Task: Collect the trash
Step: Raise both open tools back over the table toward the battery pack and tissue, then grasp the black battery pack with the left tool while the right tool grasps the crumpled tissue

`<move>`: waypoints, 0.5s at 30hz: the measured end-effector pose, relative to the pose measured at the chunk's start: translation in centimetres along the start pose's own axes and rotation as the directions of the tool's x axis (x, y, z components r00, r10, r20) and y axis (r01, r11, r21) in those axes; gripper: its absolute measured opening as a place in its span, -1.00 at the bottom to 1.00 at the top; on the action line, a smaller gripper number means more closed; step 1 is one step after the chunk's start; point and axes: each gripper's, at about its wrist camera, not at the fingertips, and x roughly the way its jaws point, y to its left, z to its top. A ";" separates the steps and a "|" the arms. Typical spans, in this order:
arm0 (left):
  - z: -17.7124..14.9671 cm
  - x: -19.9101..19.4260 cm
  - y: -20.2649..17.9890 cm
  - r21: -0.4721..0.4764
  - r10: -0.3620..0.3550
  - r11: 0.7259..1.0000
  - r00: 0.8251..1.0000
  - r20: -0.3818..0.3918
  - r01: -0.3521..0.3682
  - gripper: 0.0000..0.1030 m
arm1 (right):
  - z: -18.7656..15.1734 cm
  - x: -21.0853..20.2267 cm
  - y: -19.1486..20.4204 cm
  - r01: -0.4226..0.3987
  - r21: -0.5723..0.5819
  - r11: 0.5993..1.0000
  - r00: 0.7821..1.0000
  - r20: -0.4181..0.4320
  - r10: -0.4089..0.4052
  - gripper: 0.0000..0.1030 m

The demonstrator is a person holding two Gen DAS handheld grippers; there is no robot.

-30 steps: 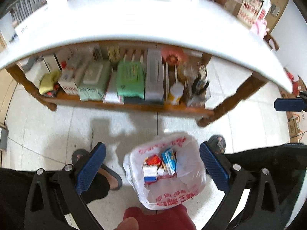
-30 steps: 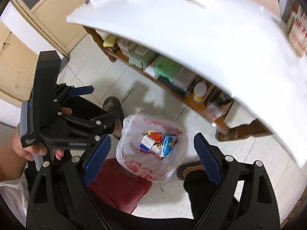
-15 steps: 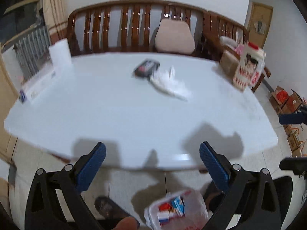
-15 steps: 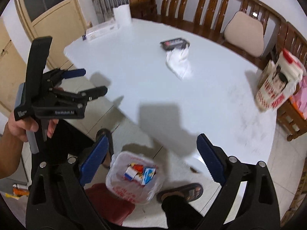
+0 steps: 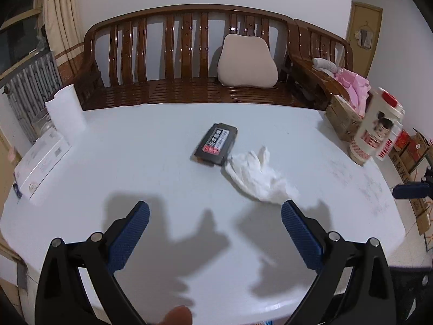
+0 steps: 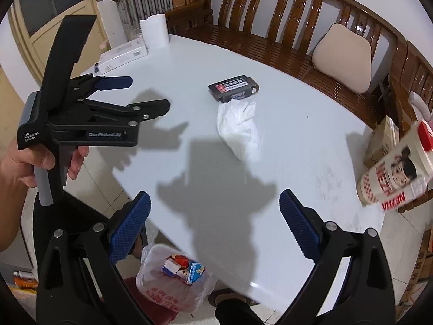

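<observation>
A: From the left wrist?
B: The left gripper (image 5: 215, 214) is spread wide, nothing in it, above the white table (image 5: 135, 168). A crumpled tissue (image 5: 257, 176) lies touching a dark box (image 5: 216, 145) near the middle.

A: And the right wrist?
B: The right gripper (image 6: 215, 204) has just been opening; it is released and empty. The trash bag (image 6: 173, 284) sits on the floor below the table edge, cartons inside. A hand (image 6: 27, 162) holds the left gripper at the left.
</observation>
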 end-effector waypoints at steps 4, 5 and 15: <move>2.0 2.7 0.1 0.011 -0.025 1.000 1.000 -0.010 0.026 0.85 | 1.9 1.9 -0.5 0.004 0.004 1.000 1.000 -0.003 -0.004 0.81; 2.6 3.7 0.0 0.021 -0.025 0.999 1.000 -0.015 0.026 0.85 | 2.3 2.3 -0.6 -0.002 0.007 1.000 1.000 -0.007 0.002 0.81; 5.7 10.5 -0.6 0.083 -0.017 0.996 0.998 -0.063 0.023 0.85 | 4.6 8.1 -2.3 -0.020 0.041 0.999 0.999 -0.043 0.022 0.81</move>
